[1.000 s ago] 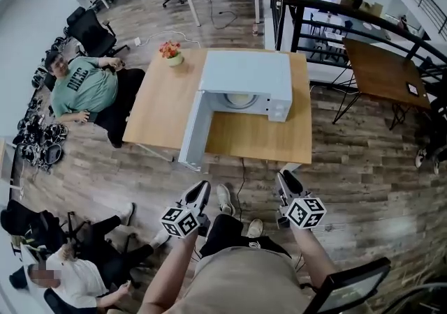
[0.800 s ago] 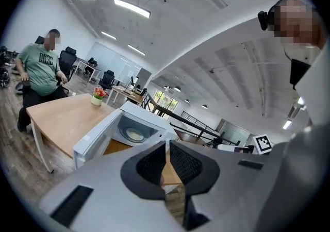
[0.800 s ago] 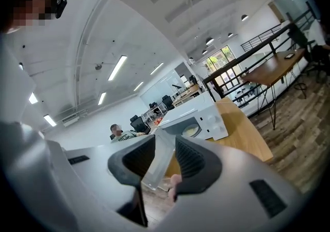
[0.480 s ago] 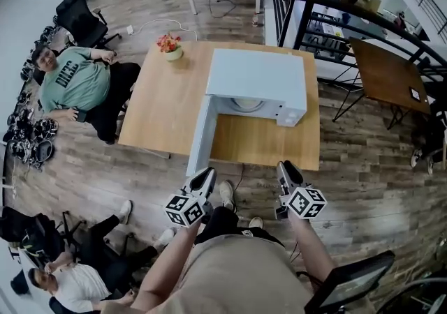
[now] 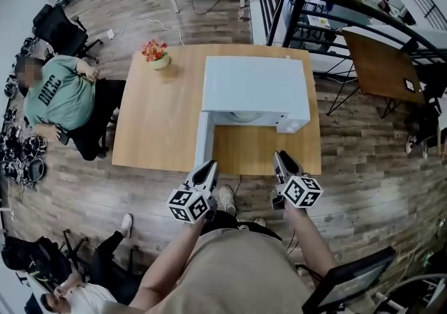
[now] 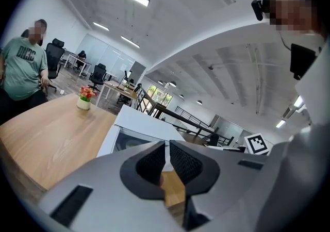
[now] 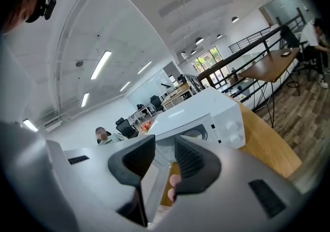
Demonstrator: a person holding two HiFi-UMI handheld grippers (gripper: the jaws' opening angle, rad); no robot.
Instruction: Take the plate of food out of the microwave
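Note:
A white microwave (image 5: 255, 86) stands on the wooden table (image 5: 154, 124), its door (image 5: 203, 141) swung open toward me on the left. Inside, a pale plate (image 5: 244, 116) shows only as a sliver under the top edge; its food cannot be made out. My left gripper (image 5: 207, 169) hovers at the table's near edge by the tip of the door, its jaws a narrow slit apart and empty. My right gripper (image 5: 281, 160) is over the near edge in front of the opening, open and empty. In the right gripper view the plate (image 7: 196, 134) sits in the cavity beyond the jaws.
A small pot of flowers (image 5: 156, 54) stands at the table's far left corner. A person in a green shirt (image 5: 59, 96) sits left of the table. A dark railing and a second wooden table (image 5: 380, 65) are to the right, with a chair back (image 5: 349, 285) close behind me.
Both grippers have travelled forward from over the floor to the table's near edge. The microwave and table now lie closer in view. The jaws look unchanged.

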